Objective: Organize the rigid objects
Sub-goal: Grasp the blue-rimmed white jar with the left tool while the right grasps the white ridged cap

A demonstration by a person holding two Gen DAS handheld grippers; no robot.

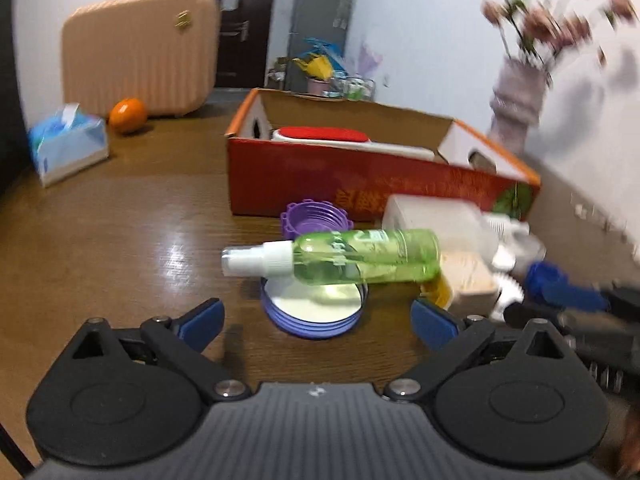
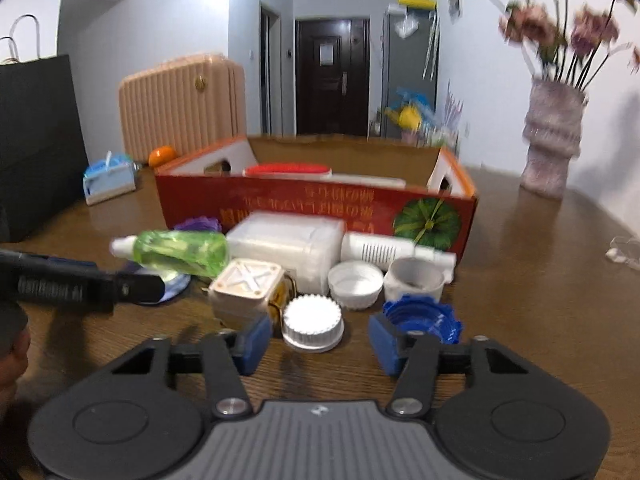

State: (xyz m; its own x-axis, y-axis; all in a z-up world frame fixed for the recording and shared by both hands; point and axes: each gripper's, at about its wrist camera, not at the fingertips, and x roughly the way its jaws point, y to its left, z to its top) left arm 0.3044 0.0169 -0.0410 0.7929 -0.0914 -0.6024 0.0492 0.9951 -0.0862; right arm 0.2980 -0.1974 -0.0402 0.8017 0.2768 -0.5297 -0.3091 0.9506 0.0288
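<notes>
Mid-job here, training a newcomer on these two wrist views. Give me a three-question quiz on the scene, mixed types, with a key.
1. True or false: the green spray bottle stands upright.
2. What lies nearest between the right gripper fingers? A) white ribbed cap B) orange C) tissue box
3. Fill in: the red-topped item lies inside the red ___.

Key: 1 false, it lies on its side. 2 A. 3 box.

Both cameras ride low over the brown wooden table (image 1: 120,240), facing the far dark door. The left view looks close at the lying green spray bottle (image 1: 360,256); the right view sits further right. Both share the red cardboard box (image 2: 312,204).
</notes>
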